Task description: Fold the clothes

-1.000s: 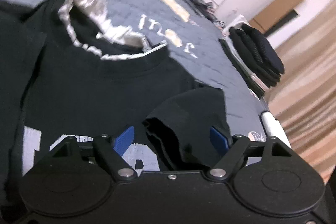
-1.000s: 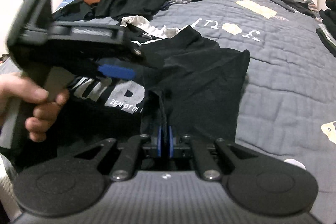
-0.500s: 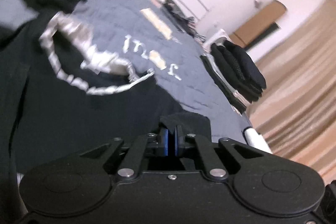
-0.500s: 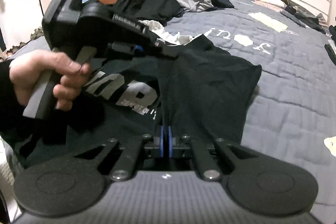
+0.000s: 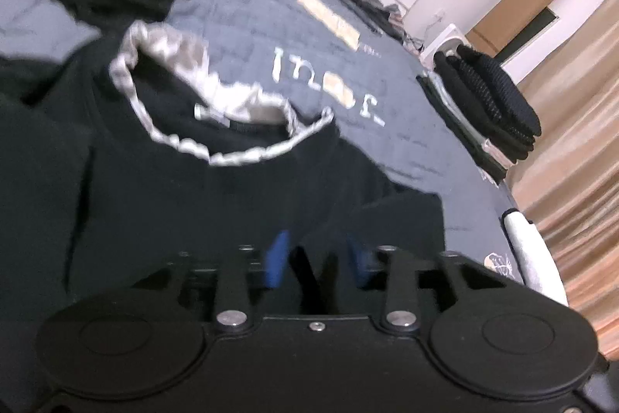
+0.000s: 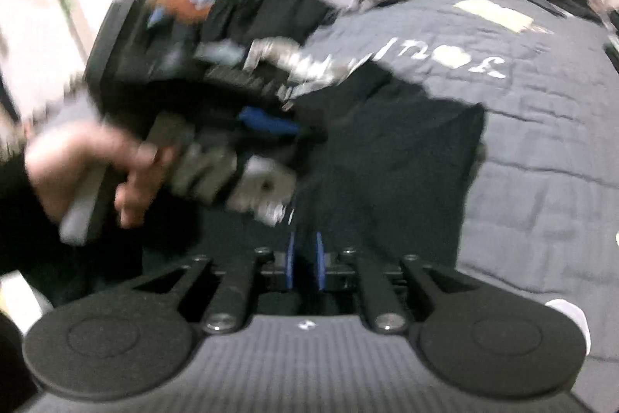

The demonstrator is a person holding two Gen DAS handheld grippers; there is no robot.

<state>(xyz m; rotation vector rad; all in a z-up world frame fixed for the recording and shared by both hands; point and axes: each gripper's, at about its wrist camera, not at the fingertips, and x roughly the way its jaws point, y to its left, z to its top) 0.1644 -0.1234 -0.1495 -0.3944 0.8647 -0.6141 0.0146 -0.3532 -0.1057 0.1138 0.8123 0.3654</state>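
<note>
Both tools are opening: my left tool (image 5: 315,264) and right tool (image 6: 305,265) let go of the black shirt (image 5: 162,204), spread on the near-left bed (image 5: 406,142). Sleeve fold looks done; next I need fresh grips for another fold.

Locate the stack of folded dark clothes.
Left wrist view, right side: the folded stack sits at the bed's far edge by the curtain.

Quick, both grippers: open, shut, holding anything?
Left gripper: jaws opening, black T-shirt fabric between them, not pinched.
Right gripper: jaws opening, slightly apart; hold on shirt unclear.
</note>
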